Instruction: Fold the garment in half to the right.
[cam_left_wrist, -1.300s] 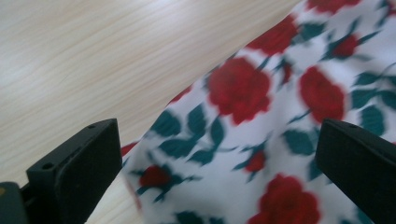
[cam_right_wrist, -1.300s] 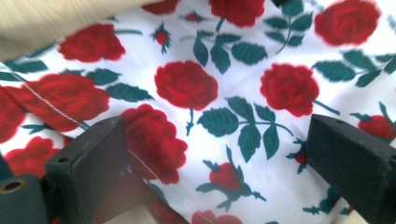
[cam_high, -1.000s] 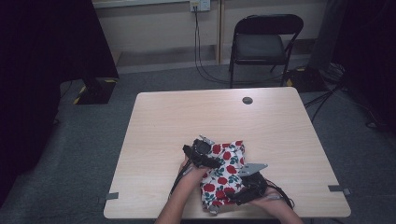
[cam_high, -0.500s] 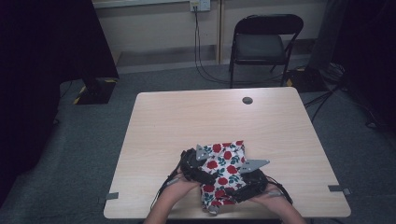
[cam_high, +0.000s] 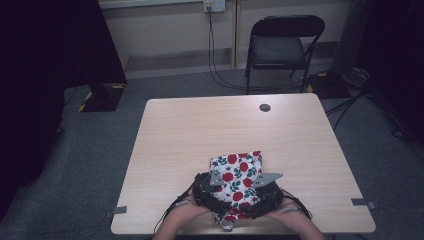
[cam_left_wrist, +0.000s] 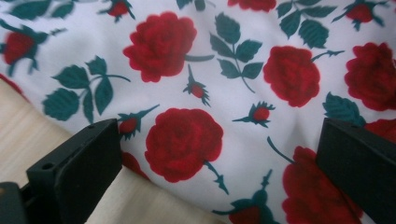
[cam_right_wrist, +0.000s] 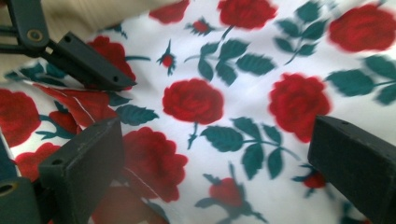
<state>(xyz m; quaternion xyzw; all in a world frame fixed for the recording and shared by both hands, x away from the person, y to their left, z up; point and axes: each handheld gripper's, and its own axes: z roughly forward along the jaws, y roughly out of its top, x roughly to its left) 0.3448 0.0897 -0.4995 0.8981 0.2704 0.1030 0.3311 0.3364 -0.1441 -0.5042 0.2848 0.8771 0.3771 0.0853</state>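
High view shows a folded rose-print cloth (cam_high: 236, 182) lying at the near edge of the worktop (cam_high: 200, 130), with the left gripper (cam_high: 216, 192) at its left side and the right gripper (cam_high: 260, 196) at its right, each held by a hand coming in from below. Left gripper view has its fingers (cam_left_wrist: 81, 172) spread wide over the cloth (cam_left_wrist: 219, 107), beside the cloth's edge where bare wood shows. Right gripper view likewise has its fingers (cam_right_wrist: 84, 170) spread above the cloth (cam_right_wrist: 233, 112), with the left gripper (cam_right_wrist: 70, 53) resting on the fabric farther off.
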